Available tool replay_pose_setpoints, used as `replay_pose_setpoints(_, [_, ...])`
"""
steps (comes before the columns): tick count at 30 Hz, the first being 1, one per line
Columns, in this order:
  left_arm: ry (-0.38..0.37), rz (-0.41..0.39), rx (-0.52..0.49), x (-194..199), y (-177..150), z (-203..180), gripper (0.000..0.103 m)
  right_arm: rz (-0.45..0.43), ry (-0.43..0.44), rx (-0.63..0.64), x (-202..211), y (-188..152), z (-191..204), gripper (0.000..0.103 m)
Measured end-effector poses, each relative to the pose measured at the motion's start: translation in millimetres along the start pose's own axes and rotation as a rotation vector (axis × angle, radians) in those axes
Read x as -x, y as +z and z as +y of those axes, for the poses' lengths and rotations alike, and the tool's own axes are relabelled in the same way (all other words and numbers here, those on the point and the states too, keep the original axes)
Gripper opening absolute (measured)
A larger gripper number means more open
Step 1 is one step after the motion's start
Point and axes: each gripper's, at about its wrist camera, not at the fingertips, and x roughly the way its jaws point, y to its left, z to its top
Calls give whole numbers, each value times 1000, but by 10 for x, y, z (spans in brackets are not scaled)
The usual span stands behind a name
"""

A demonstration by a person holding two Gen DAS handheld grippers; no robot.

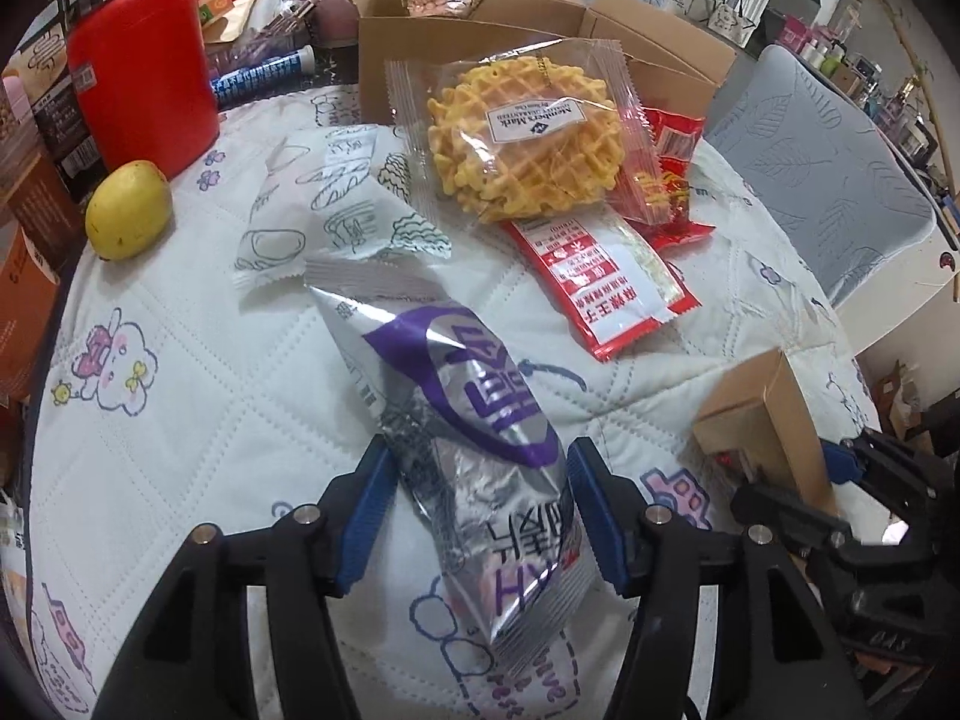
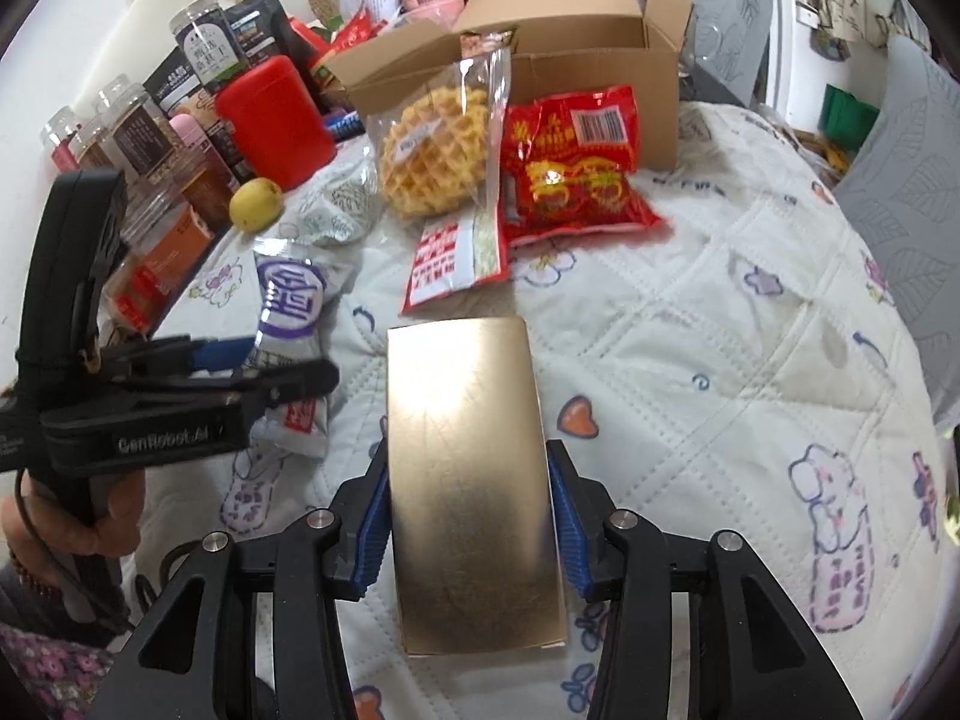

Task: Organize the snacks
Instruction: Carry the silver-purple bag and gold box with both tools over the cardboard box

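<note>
Snacks are spread on the quilted cloth (image 2: 750,324) before an open cardboard box (image 2: 576,54). A silver and purple packet (image 1: 474,450) is seen lying between the spread fingers of the left gripper (image 1: 477,516), its long axis running away from them towards the box; the pads stand just beside its sides and do not appear to press it. A gold box (image 2: 471,480) is likewise bracketed by the right gripper (image 2: 468,516), long axis pointing ahead; the left pad lies against its edge, while a slight gap is seen at the right pad. Each item is judged nearest its own gripper.
</note>
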Motion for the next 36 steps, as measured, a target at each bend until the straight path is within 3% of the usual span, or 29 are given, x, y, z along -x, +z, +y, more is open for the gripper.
replay_pose_setpoints(13, [21,-49,26,-85,80,11,58,-11,-8,8,-27,-92,-1,52])
replay_pose_setpoints(17, [29,-67,14,-72,68,17,49,-33,-12,-1,-26,-105,-2,51])
replay_pose_setpoints(20, [18,-71,10,-34,43,43,35,-54,-2,-14,-15,-120,-27,49])
replay_pose_setpoints(36, [-50,-141,-59,422,-149,-108,34,-151,110,-80,178,-152,20,43])
